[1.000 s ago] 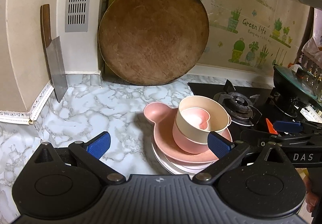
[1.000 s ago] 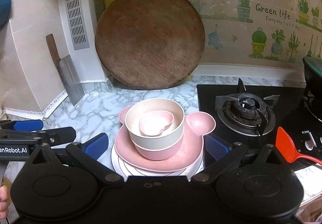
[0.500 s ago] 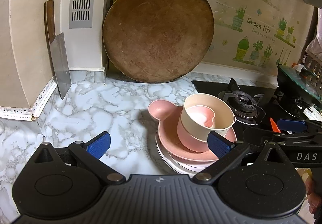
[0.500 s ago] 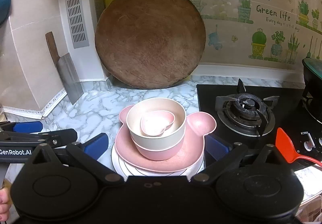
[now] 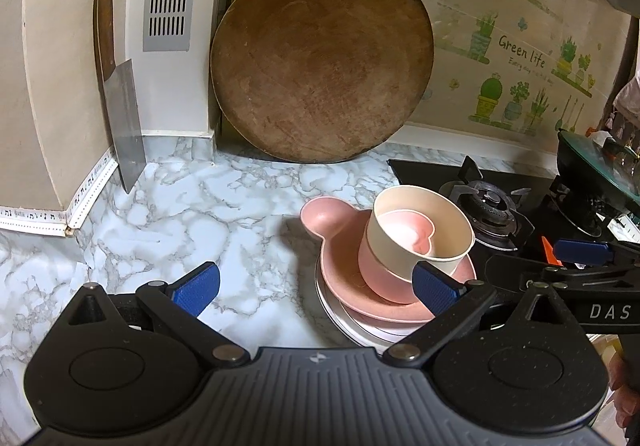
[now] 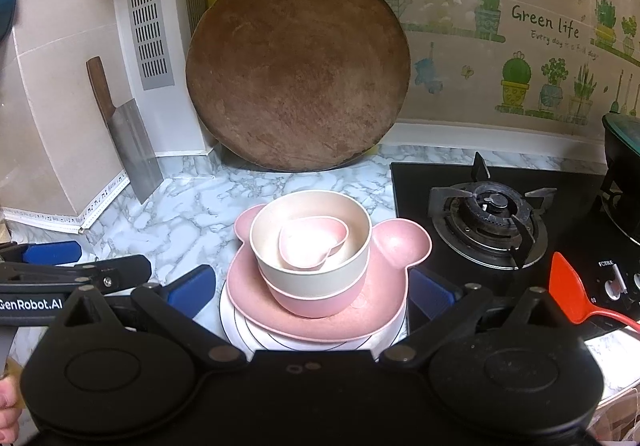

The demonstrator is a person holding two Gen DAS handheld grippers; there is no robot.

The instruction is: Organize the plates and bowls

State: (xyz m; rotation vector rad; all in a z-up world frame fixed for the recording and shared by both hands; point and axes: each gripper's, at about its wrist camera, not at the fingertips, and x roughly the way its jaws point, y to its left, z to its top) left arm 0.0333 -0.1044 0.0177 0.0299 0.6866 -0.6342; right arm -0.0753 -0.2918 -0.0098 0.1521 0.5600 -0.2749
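While both grippers' jaws gape wide, the dish stack (image 6: 316, 270) sits beside the stove burner (image 6: 490, 224), before the round board (image 6: 298, 71).

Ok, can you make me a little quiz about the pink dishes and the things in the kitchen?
1. True or false: the heart-shaped dish sits inside the cream bowl.
2. What leans on the wall left of the round wooden board? A) a cleaver B) a broom C) a kettle
3. Fill in: the cream bowl is nested in a ____ bowl on the eared pink plate.

Extra for the key: the left gripper and right gripper both have jaws spread wide, holding nothing.

Key: 1 true; 2 A, the cleaver; 3 pink.
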